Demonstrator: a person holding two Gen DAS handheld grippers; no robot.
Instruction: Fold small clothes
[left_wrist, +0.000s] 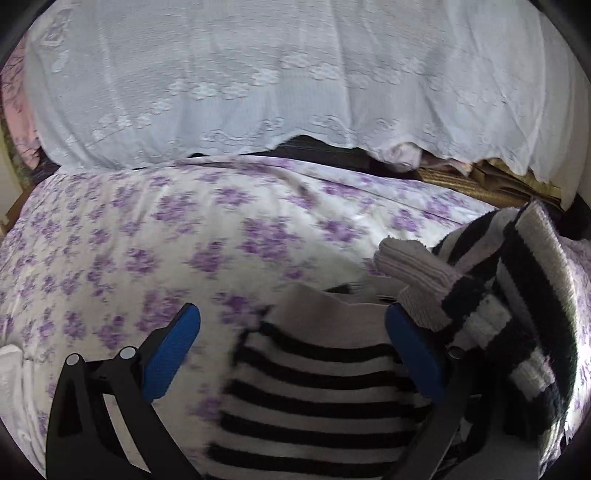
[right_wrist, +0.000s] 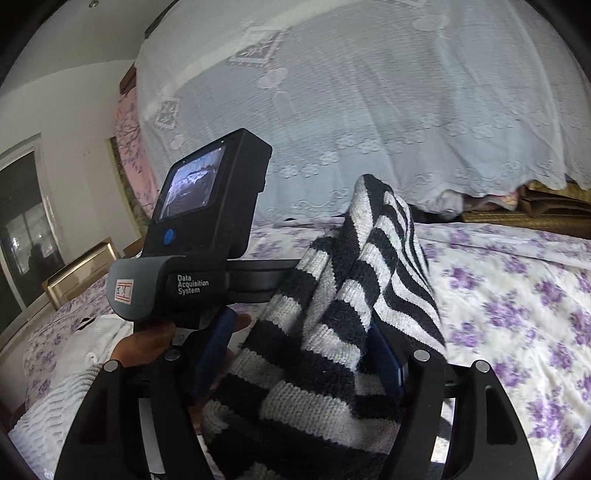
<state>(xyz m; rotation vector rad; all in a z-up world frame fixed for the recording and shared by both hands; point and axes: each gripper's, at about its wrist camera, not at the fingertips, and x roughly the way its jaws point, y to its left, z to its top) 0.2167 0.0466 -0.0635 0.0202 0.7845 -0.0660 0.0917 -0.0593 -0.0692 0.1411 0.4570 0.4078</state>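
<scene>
Right wrist only: screened left tongs (right_wrist: 218, 325)

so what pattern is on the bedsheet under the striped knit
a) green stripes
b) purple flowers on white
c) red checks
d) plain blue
b, the bedsheet under the black and white striped knit is white with purple flower clusters all over it, seen in both wrist views.
</scene>
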